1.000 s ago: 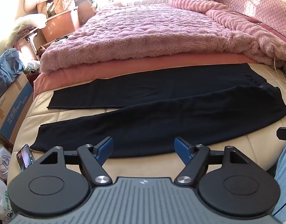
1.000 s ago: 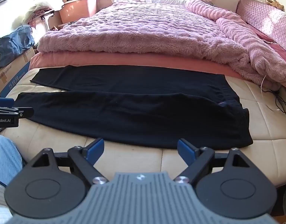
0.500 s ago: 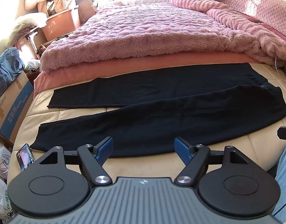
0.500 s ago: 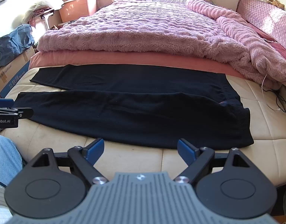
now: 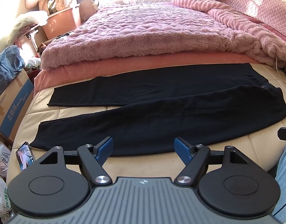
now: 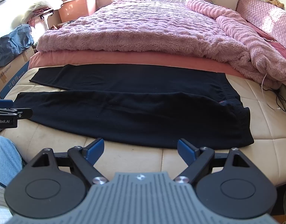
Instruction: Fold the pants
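Observation:
Black pants (image 5: 161,115) lie flat across the cream mattress (image 5: 146,166), waistband at the right, both legs running left and spread apart at the cuffs. They also show in the right wrist view (image 6: 135,115). My left gripper (image 5: 144,148) is open and empty, just short of the near leg's front edge. My right gripper (image 6: 141,149) is open and empty, just short of the near edge by the seat. The left gripper's tip shows at the left of the right wrist view (image 6: 6,114).
A fluffy pink blanket (image 5: 152,35) on a pink sheet covers the bed behind the pants. A phone (image 5: 24,155) lies at the mattress's left corner. Cardboard box (image 5: 12,97), bags and bins stand at the left. A cable (image 6: 273,100) lies at the right. My jeans-clad leg (image 6: 4,155) is near.
Both views have shifted very slightly; the pants lie as before and both grippers stay open.

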`<action>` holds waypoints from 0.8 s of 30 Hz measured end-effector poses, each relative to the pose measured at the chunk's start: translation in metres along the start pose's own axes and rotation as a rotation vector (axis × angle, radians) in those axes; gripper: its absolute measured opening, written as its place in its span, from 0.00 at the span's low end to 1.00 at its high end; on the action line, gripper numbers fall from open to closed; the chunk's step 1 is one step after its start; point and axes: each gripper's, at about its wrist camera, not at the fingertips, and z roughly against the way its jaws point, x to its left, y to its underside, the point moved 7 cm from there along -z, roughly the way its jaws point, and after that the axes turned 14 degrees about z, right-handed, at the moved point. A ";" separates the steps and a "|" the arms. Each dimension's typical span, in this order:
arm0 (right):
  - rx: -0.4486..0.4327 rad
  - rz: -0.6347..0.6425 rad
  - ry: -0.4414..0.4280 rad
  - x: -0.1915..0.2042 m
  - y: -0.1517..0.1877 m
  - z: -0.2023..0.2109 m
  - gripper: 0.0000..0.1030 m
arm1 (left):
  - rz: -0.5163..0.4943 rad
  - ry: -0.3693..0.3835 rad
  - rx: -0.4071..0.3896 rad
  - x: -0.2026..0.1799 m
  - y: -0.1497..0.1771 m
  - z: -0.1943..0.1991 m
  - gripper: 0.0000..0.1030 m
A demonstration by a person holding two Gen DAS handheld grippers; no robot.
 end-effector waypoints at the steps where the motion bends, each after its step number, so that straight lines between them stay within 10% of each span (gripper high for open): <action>1: 0.001 0.000 -0.001 0.000 0.000 0.000 0.80 | 0.001 0.000 0.001 0.000 0.000 0.000 0.85; 24: 0.001 0.004 0.003 0.000 -0.001 -0.002 0.80 | 0.005 -0.002 -0.001 0.001 -0.001 0.000 0.85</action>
